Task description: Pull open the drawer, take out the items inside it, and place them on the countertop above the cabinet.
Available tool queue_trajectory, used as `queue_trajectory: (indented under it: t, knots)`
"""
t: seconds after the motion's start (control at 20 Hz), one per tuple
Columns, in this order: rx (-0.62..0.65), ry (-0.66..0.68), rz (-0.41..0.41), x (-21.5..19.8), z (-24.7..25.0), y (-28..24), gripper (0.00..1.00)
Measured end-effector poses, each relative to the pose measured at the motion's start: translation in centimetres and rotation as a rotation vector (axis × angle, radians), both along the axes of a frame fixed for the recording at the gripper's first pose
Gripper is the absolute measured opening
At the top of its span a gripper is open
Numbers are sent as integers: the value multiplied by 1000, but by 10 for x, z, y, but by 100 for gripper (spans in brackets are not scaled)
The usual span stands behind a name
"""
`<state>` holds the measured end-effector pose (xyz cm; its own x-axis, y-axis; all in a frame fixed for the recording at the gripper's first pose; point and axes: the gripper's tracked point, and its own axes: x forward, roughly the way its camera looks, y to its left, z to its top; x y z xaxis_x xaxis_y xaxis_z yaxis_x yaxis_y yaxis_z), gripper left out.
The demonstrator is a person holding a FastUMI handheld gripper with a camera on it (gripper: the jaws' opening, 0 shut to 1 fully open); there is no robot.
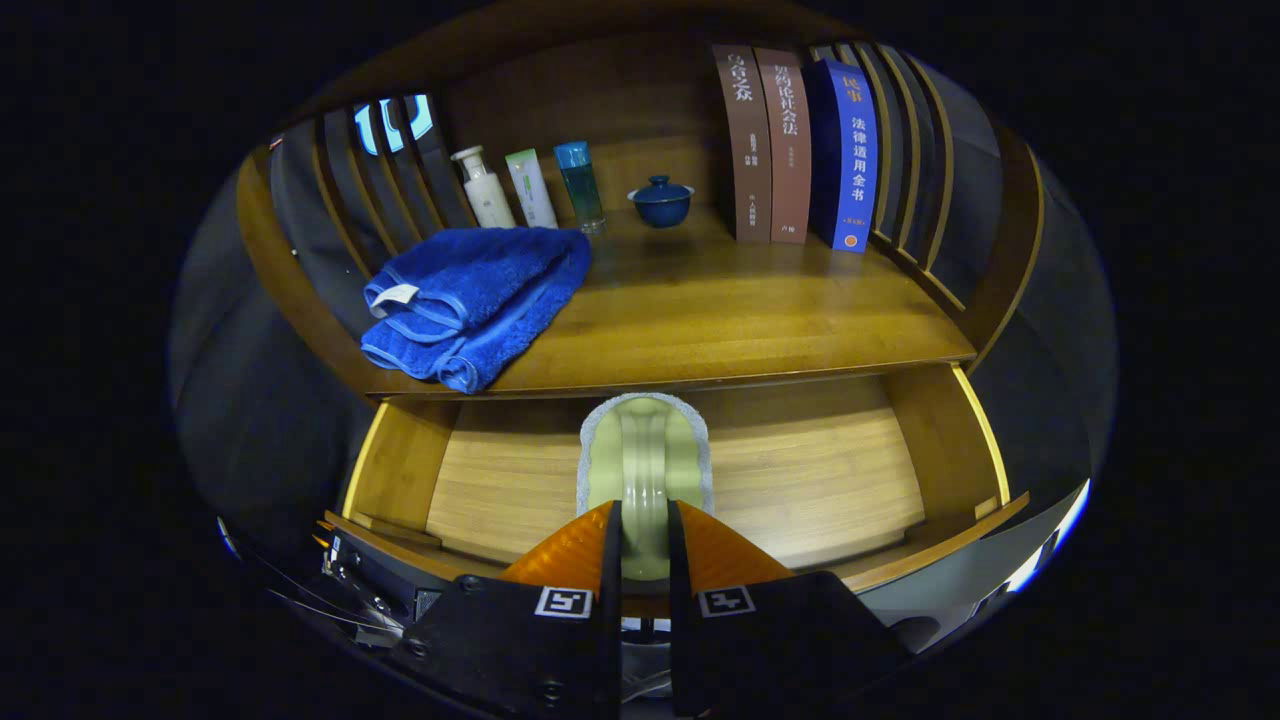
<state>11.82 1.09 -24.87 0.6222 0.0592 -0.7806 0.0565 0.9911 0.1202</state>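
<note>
The wooden drawer (820,470) stands pulled open below the countertop (730,310). A pale green scrubbing brush (645,460) with a raised handle and a grey fuzzy rim sits inside the drawer. My gripper (643,525) is shut on the brush's handle, both fingers pressed against its sides. A folded blue towel (480,300) lies on the countertop, to the left, hanging slightly over the front edge.
At the back of the countertop stand a white bottle (484,188), a white-green tube (531,188), a blue bottle (580,185), a lidded blue bowl (661,202) and three upright books (795,145). Slatted wooden sides (900,160) flank the shelf.
</note>
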Motion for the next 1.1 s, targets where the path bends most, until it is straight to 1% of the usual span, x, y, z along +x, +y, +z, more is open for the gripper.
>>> queue_trajectory:
  t: [0.2,0.35,0.45,0.6,0.75,0.85,1.0,1.1]
  knots:
    - [5,-53,9,1,19,1,24]
    - [11,-124,17,9,46,3,24]
    - [-10,-194,14,24,69,-2,24]
    - [-19,-255,-7,60,90,-9,24]
    - [-15,-265,-37,103,91,-15,24]
    - [-16,-243,-50,129,79,-18,24]
    - [-16,-176,-62,156,54,-20,24]
    - [-15,-146,-73,164,41,-21,24]
